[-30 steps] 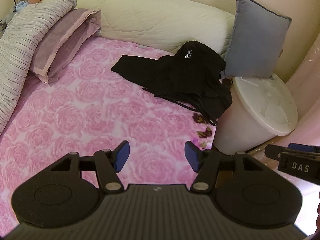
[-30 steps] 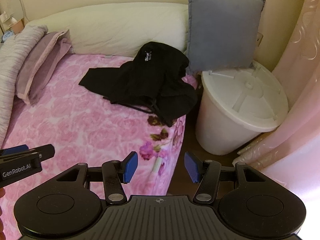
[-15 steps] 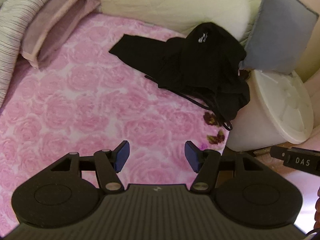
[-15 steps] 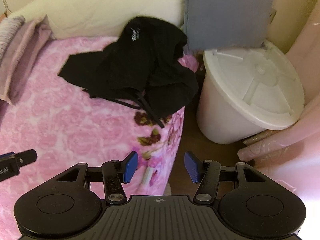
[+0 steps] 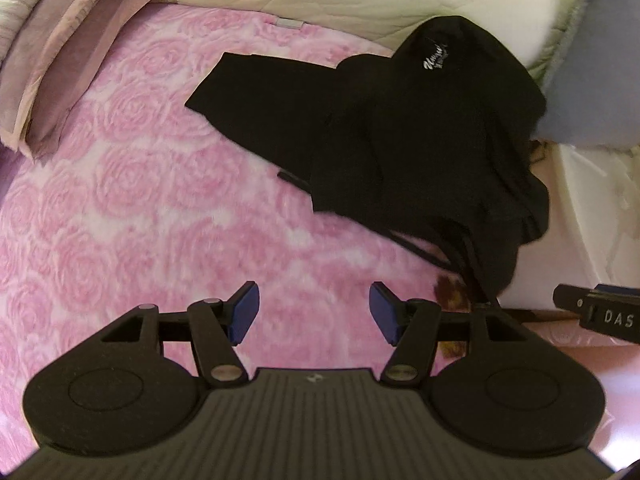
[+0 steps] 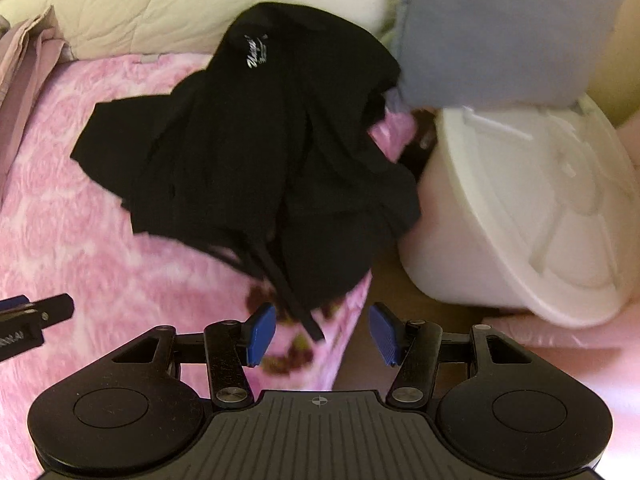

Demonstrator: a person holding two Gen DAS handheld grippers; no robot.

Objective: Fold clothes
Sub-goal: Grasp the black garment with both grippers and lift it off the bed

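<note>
Black garment heap (image 5: 404, 140) loomed nearer as both open, empty grippers, left gripper (image 5: 314, 314) and right gripper (image 6: 322, 334), had dropped toward it; folding unstarted.

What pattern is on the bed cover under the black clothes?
Pink roses on a paler ground, covering the bed cover; clearest in the left wrist view.

Left tool (image 5: 314, 312) and right tool (image 6: 322, 334) both point steeply down, jaws apart, apparently gripping nothing
</note>
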